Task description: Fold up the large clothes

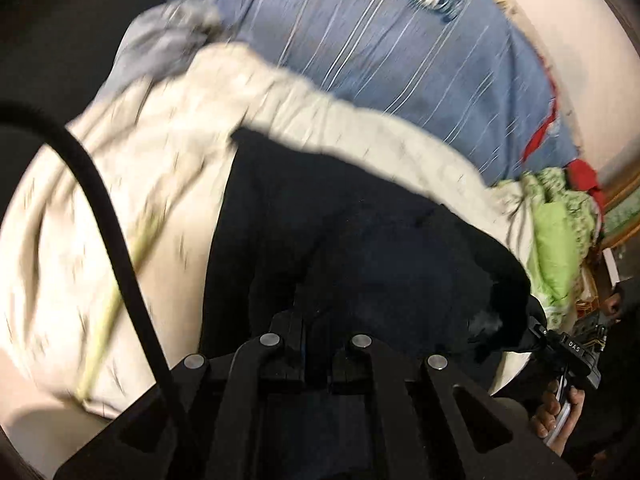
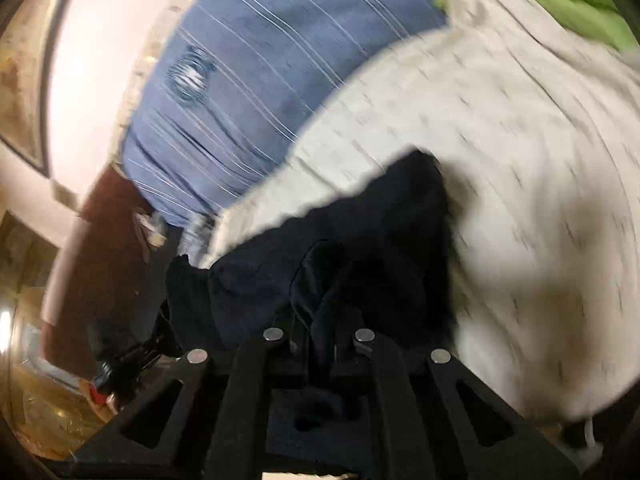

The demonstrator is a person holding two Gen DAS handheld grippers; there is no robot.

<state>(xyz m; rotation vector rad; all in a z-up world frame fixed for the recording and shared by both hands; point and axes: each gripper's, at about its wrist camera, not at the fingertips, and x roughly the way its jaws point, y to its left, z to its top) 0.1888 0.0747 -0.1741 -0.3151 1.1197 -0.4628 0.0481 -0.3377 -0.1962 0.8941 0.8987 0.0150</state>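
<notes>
A large dark navy garment (image 1: 360, 240) hangs stretched between my two grippers over a bed. My left gripper (image 1: 316, 336) is shut on one edge of it; the cloth fills the view just ahead of the fingers. My right gripper (image 2: 320, 332) is shut on another edge of the dark garment (image 2: 340, 240), with a fold pinched between its fingers. In the left wrist view the right gripper (image 1: 560, 344) shows at the far right, holding the garment's corner. Both views are motion-blurred.
A cream patterned sheet (image 1: 140, 200) covers the bed, also in the right wrist view (image 2: 520, 160). A blue striped blanket (image 1: 380, 40) lies behind it. A green cloth pile (image 1: 560, 232) and red fabric (image 1: 584, 176) lie at the bed's side. A black cable (image 1: 112, 240) crosses at left.
</notes>
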